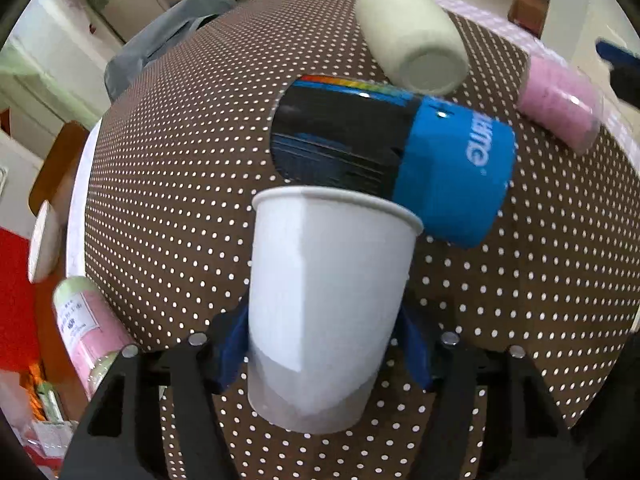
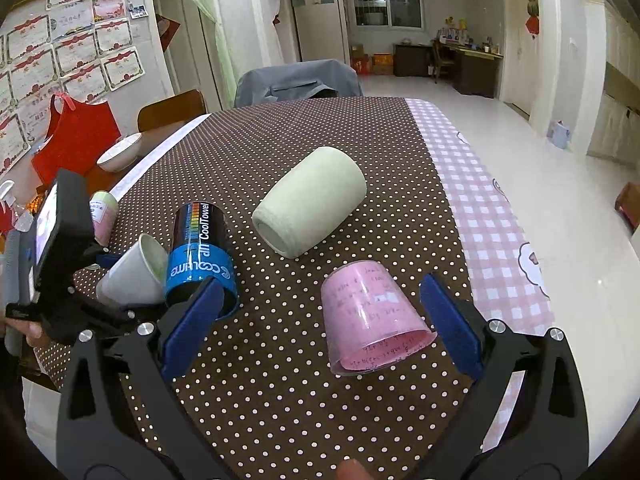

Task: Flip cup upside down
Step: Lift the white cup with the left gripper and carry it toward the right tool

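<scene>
My left gripper (image 1: 324, 344) is shut on a white paper cup (image 1: 324, 300), its blue pads pressing both sides near the base. The cup's rim points away from the camera and it is held tilted above the brown dotted tablecloth (image 1: 168, 184). In the right wrist view the same cup (image 2: 132, 276) leans with its mouth up and to the right, held by the left gripper (image 2: 100, 280) at the far left. My right gripper (image 2: 320, 320) is open and empty, its blue pads either side of a pink plastic cup (image 2: 370, 316) standing upside down.
A black and blue CoolTowel can (image 1: 396, 160) lies on its side just beyond the white cup. A pale green cup (image 2: 310, 212) lies on its side mid-table. Another pink cup (image 1: 88, 336) sits at the left edge. A pink checked cloth (image 2: 480, 208) covers the right side.
</scene>
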Demonstrator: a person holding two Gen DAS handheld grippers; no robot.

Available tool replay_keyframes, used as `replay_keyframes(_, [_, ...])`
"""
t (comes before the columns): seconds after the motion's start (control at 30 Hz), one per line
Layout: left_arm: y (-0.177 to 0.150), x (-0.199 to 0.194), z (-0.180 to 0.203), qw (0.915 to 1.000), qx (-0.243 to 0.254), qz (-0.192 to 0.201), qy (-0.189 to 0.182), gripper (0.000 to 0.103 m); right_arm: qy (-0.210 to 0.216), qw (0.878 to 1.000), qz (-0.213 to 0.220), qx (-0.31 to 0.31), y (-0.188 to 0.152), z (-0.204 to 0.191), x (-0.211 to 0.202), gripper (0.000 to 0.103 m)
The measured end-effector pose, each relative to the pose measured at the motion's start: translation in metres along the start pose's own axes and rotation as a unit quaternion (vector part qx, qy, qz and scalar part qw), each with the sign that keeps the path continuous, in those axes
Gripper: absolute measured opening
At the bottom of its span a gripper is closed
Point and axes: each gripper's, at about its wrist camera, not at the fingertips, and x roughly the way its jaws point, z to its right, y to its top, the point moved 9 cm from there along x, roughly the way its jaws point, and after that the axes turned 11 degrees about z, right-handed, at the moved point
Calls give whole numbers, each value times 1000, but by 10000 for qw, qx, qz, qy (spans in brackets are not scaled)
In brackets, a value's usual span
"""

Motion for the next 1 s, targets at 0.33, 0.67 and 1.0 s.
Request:
replay_keyframes(0.33, [-18,-31,-4,9994,-167,139,268,63,43,9996,259,38,-1,2,-33,97])
replay_keyframes(0.67, [-18,-91,54,9981,196,443,387,63,1,9975,688,159,6,16,-81,97])
replay_keyframes(1.0, [-6,-99,120,9967,575,577,71,63,-74,9945,976,366,13,37,-110,97])
